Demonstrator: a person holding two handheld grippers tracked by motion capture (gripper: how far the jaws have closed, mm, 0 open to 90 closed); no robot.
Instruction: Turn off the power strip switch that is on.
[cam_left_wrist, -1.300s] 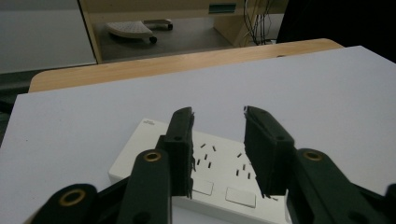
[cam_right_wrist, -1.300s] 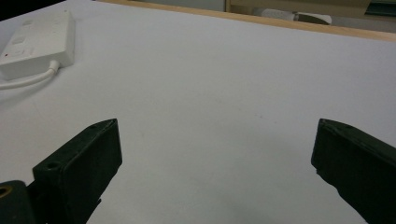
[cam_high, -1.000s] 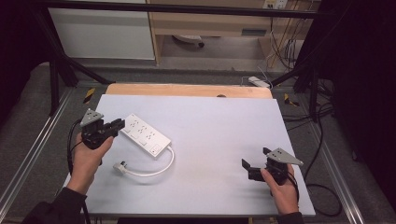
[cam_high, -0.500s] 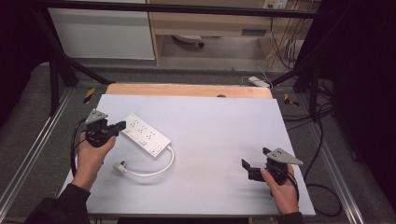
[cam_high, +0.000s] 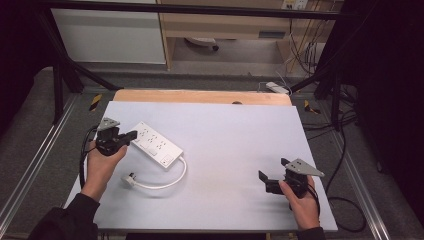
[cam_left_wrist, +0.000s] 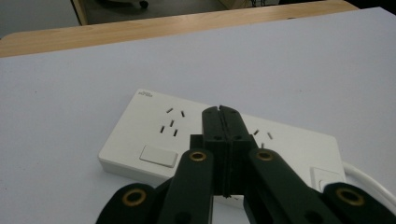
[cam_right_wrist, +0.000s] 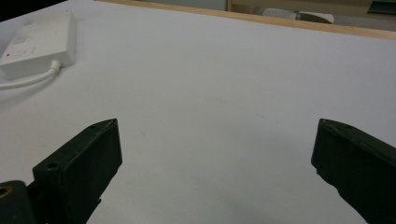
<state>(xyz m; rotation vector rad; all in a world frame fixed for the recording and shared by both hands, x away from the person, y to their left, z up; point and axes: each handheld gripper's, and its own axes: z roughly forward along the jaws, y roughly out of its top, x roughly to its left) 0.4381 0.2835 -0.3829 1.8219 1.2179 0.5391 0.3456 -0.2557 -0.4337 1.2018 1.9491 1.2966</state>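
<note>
Since a second ago my left gripper (cam_high: 131, 135) has crept in over the near-left end of the white power strip (cam_high: 156, 145), jaws just pinched fully together with nothing between them. Strip sits toward the table's (cam_high: 240, 125) left edge, cord (cam_high: 165, 182) looping to its plug (cam_high: 129, 178). Looks like I'm lining up to poke its switch (cam_left_wrist: 158, 155), so next is a gentle push down. Right gripper (cam_high: 270, 182) idles wide open, empty, near the front-right corner. Can't tell if the tips touch the strip.
</note>
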